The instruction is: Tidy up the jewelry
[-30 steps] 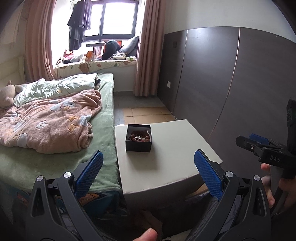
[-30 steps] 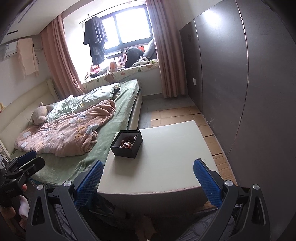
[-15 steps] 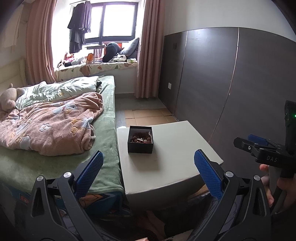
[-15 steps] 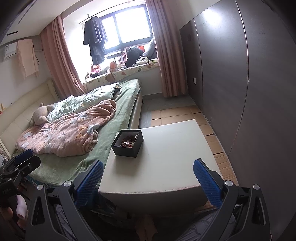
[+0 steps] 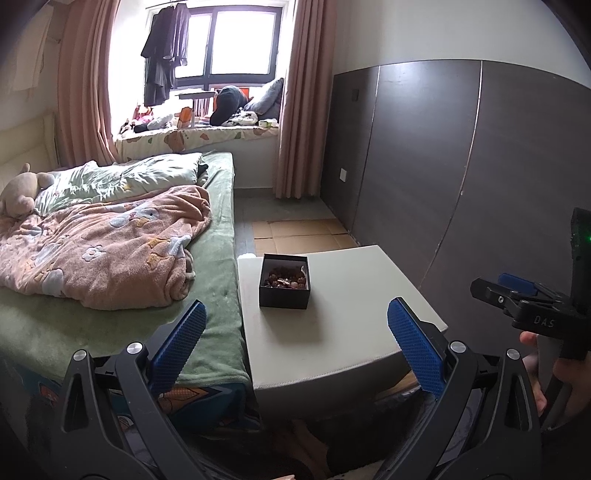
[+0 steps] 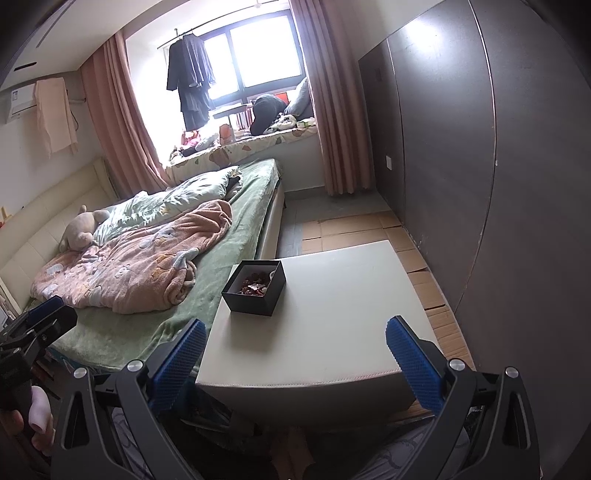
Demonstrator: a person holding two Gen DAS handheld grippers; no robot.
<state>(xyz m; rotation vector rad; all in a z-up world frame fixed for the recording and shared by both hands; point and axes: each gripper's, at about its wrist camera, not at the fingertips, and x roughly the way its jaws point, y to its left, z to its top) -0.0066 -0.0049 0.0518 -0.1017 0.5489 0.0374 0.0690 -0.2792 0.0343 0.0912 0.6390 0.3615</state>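
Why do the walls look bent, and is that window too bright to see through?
Left wrist view: the fisheye lens bows the wall panels; the window is blown out white. Right wrist view: same curving, glare on the dark panel, and the black box stays sharp.

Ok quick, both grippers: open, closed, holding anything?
Left gripper: open, holding nothing.
Right gripper: open, holding nothing.
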